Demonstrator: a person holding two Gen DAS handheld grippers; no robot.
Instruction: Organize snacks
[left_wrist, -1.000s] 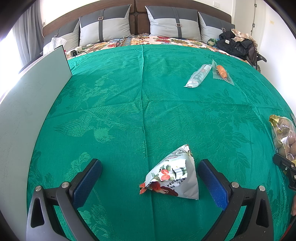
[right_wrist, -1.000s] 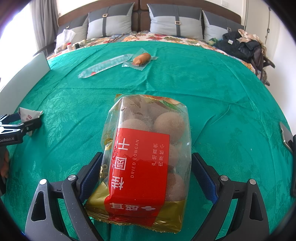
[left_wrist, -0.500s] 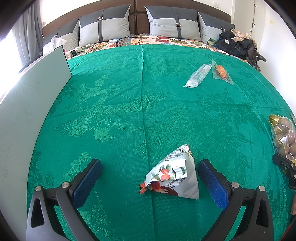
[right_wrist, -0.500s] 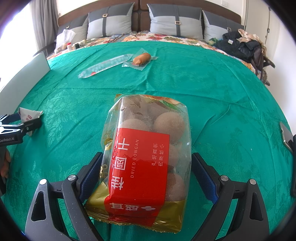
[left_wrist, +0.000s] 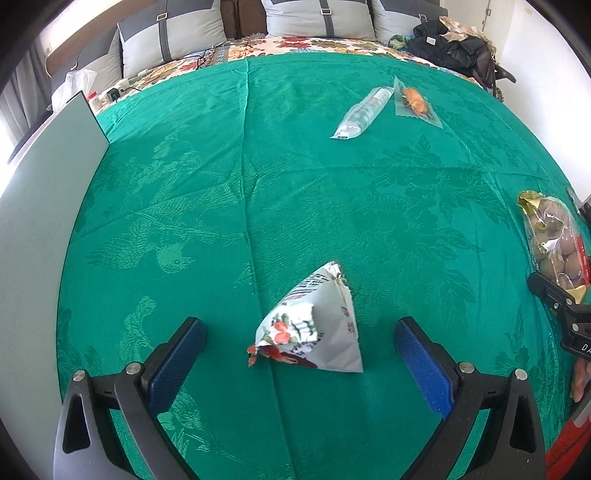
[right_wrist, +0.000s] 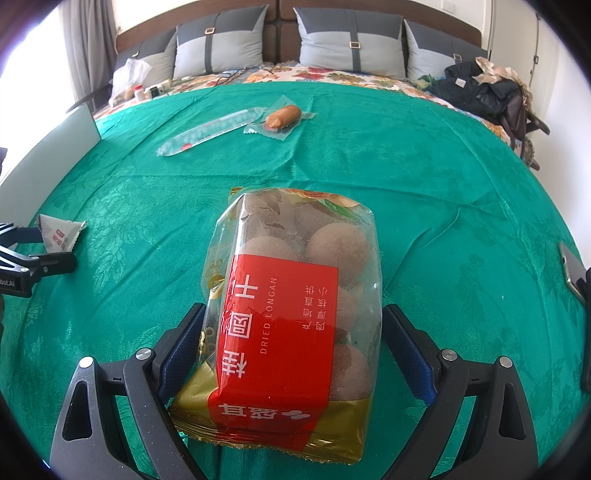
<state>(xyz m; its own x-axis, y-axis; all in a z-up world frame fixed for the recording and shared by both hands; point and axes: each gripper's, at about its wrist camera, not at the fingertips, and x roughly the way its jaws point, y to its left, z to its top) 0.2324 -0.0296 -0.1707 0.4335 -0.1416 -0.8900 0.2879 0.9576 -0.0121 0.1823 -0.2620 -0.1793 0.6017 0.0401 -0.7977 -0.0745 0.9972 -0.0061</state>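
Since a second ago my left tongs (left_wrist: 299, 354) tilted and are closing, unclenched, around the triangular snack packet (left_wrist: 314, 336) on the bed (left_wrist: 295, 192); right tongs (right_wrist: 291, 350) straddle the dried longan bag (right_wrist: 295, 314), grip uncertain; nothing yet gathered.

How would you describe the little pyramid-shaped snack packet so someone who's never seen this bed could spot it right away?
On the green bedspread, look between the fingers of the left gripper, whose jaws are closing without touching it. The packet is the only pyramid-shaped one, white with red flowers; the other snacks are a long clear tube, a sausage pouch and a longan bag.
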